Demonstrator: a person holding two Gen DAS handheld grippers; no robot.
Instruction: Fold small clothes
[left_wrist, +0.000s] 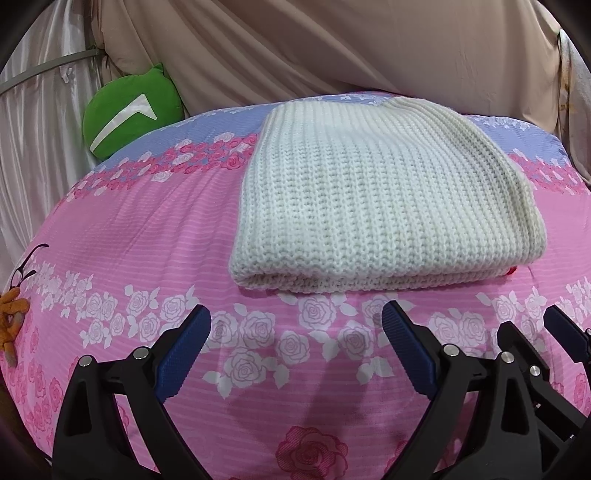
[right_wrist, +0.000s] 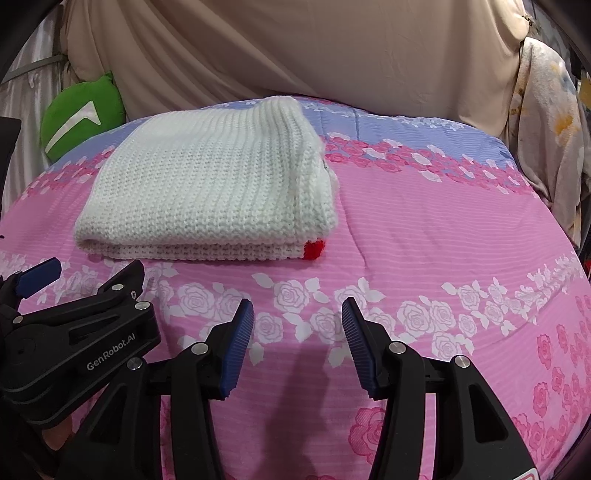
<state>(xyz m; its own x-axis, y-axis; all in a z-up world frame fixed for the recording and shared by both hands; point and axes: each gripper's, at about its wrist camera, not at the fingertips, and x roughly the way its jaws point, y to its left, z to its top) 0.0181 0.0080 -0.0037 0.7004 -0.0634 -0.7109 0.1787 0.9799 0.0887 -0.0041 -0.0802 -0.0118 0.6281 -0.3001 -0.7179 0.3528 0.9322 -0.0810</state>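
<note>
Seemingly folded: knit (left_wrist: 384, 195) beyond left gripper (left_wrist: 295, 332) and right gripper (right_wrist: 297, 325), jaws apart, empty; next, set aside.

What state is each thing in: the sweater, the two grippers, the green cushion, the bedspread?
Sweater: folded, lying flat on the bedspread, untouched.
Left gripper: open, empty, short of the sweater.
Right gripper: open, empty, short of the sweater.
Green cushion: propped at the far edge.
Bedspread: spread out, slightly creased.
</note>
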